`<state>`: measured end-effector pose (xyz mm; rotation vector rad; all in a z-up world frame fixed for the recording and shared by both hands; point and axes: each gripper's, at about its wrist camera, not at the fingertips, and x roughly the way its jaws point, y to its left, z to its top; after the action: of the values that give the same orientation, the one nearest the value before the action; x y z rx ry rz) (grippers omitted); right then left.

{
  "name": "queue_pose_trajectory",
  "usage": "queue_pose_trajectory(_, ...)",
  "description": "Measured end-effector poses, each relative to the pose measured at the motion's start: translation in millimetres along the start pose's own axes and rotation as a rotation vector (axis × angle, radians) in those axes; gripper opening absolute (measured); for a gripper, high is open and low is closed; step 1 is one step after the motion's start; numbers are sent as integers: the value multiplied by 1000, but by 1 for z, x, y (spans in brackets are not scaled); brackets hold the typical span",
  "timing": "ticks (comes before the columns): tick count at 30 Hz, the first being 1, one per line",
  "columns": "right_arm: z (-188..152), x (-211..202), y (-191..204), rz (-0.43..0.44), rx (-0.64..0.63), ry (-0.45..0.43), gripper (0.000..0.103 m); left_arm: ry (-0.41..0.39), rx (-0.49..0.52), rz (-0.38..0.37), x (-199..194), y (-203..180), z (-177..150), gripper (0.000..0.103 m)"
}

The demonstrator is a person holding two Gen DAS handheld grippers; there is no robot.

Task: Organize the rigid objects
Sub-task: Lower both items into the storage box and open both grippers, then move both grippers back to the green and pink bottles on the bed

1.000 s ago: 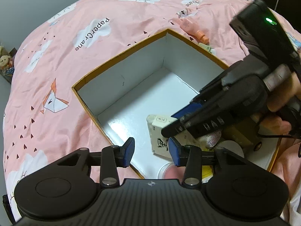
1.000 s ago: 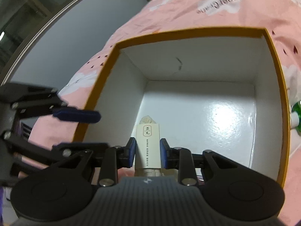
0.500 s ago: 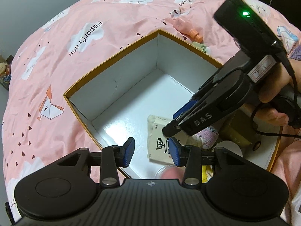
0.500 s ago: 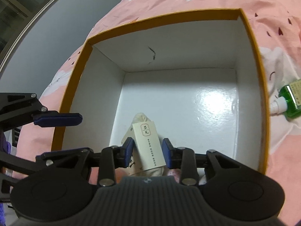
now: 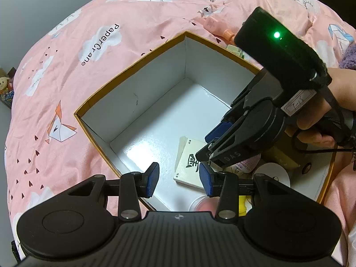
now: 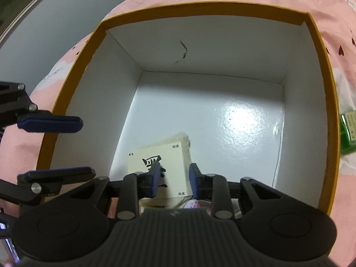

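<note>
Inside the white cardboard box with an orange rim (image 6: pixel 73 75), a flat cream packet printed with a black character (image 6: pixel 171 166) lies on the floor. Above it the right gripper (image 6: pixel 172 183) hangs, its jaws apart after just closing a little, seemingly clear of the packet. Beside it, the left gripper (image 5: pixel 179 179) hovers with jaws apart, empty, over the box's near corner.
</note>
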<state>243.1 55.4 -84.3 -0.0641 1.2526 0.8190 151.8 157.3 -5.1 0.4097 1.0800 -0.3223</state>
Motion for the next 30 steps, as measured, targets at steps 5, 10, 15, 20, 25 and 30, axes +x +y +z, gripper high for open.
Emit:
queue_pose_trajectory(5,1,-1,6,-25,-38,-6,29,-11,7,-19,-3,-3,2,50)
queue_pose_trajectory(10,-5,-22,12,-79,-134,-71,35,-28,16,-25,-7,-7,7,51)
queue_pose_trajectory(15,-16,-66,8,-50,-204,-186,45,-62,5,-55,-15,-12,14,54)
queue_pose_trajectory(20,-27,-109,-9,-36,-179,-319,57,-106,4,-83,-27,-22,28,54)
queue_pose_trajectory(25,-34,-149,-43,-102,-84,-415,61,-189,17,-120,-41,-37,49,54)
queue_pose_trajectory(30,-50,-174,-90,-226,43,-457,64,-272,61,-164,-42,-59,72,58)
